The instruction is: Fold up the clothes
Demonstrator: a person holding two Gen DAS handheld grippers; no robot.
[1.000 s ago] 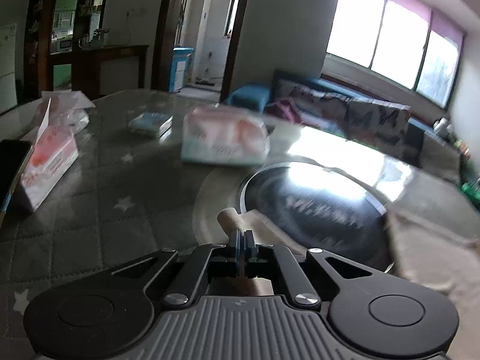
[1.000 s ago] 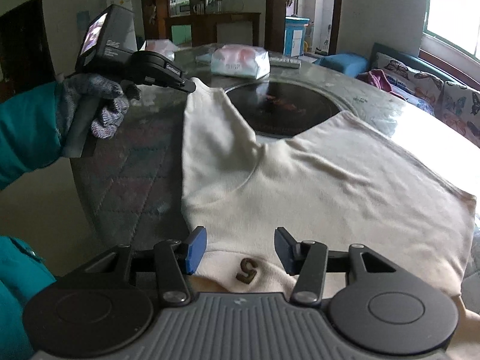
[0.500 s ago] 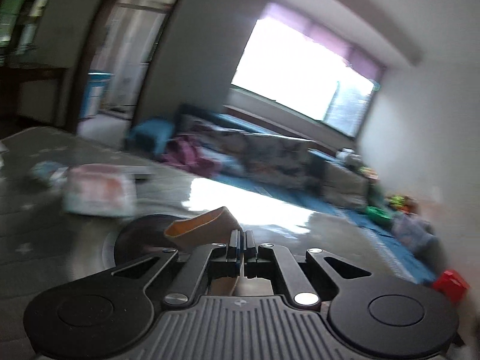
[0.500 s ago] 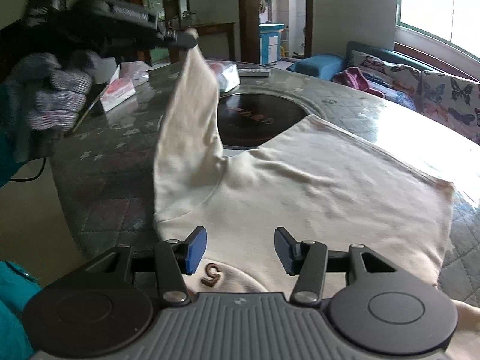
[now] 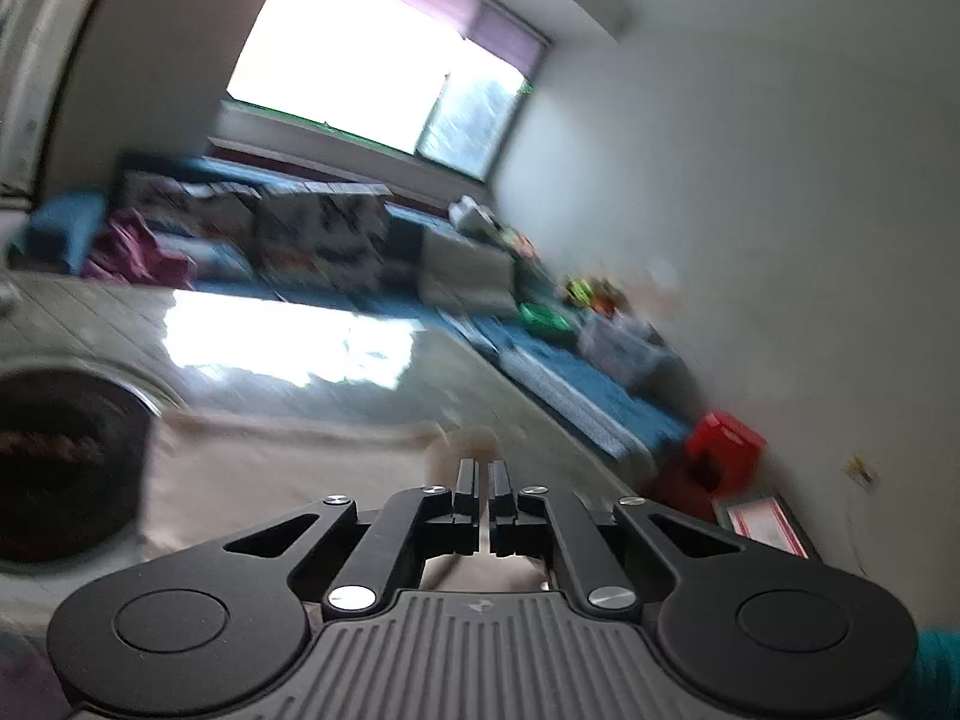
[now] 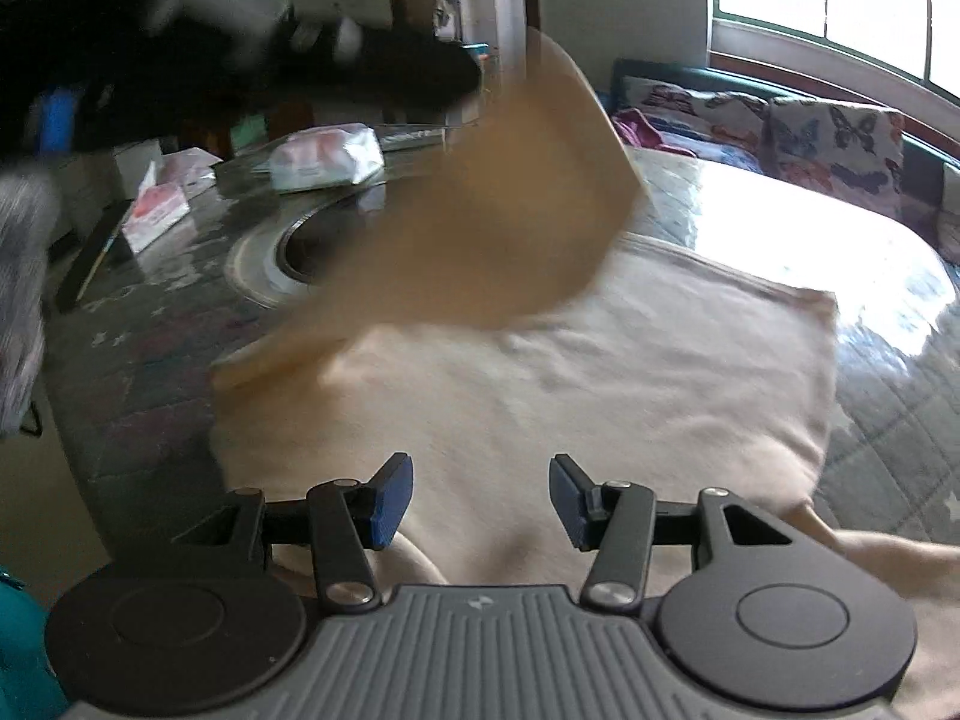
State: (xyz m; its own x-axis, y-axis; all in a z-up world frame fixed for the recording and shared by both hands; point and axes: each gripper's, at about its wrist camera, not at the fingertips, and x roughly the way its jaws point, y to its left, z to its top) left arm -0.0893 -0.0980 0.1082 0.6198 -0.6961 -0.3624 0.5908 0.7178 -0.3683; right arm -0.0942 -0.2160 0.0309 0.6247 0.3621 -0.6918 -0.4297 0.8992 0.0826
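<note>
A cream sweater (image 6: 588, 372) lies spread on the round table (image 6: 888, 312). Its left sleeve (image 6: 498, 228) is lifted in the air and swung over the body, blurred by motion. My left gripper (image 5: 483, 471) is shut on the sleeve's cuff (image 5: 462, 447), with the sweater's body (image 5: 270, 468) below it in the left wrist view. The same gripper shows as a dark blur (image 6: 384, 72) at the upper left of the right wrist view. My right gripper (image 6: 480, 492) hovers open just above the sweater's near edge, nothing between its blue pads (image 6: 393, 498).
A dark round inset (image 6: 312, 240) sits in the table's middle. Tissue packs (image 6: 327, 156) and a small box (image 6: 153, 213) lie at the far left side. A sofa (image 6: 780, 120) stands under the window; toys and a red box (image 5: 723, 444) lie on the floor.
My left gripper has carried the sleeve up and rightward over the sweater's body, turning toward the window wall. The right gripper has stayed open near the sweater's near edge.
</note>
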